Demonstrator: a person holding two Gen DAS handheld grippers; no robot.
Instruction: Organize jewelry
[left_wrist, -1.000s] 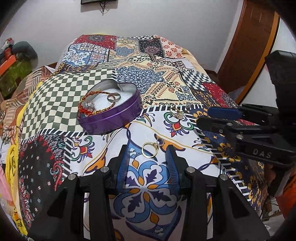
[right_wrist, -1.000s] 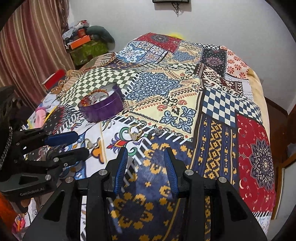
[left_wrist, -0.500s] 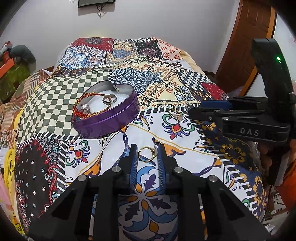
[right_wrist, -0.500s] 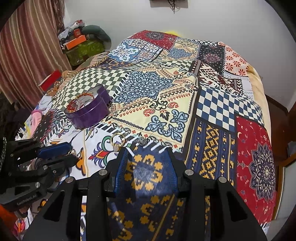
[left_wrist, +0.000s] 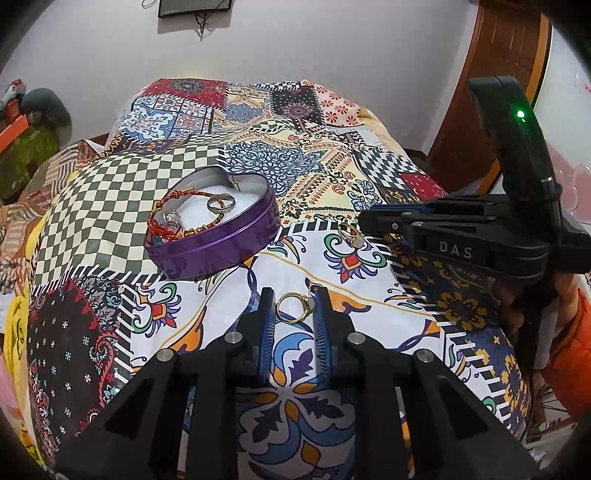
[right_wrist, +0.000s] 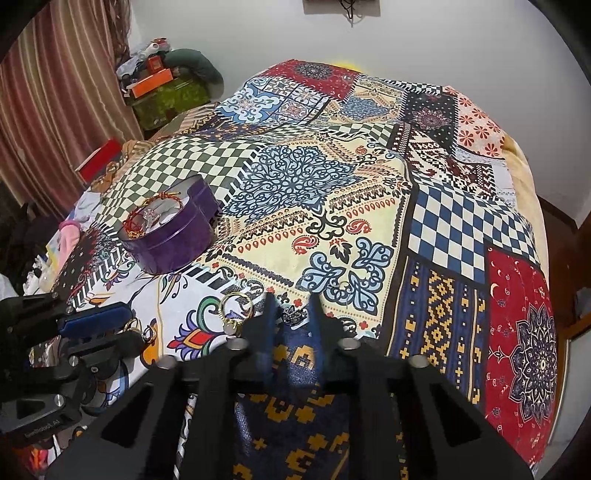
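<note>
the purple tin (left_wrist: 218, 240) on the bed already holds a bracelet and ring. left tongs (left_wrist: 293, 308) narrowed around a gold ring (left_wrist: 291, 308); right tongs (right_wrist: 291, 314) narrowed around a small dark trinket (right_wrist: 293, 315); another ring (right_wrist: 236, 308) waits.

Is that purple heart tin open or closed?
Open: the purple tin has no lid, and a red bracelet and silver ring show inside.

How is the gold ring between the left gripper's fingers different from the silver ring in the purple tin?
The gold ring lies on the bedspread, framed by the left gripper; the silver ring rests inside the purple tin. The gold ring's band looks thinner; the silver ring's is broader. Both lie loose.
</note>
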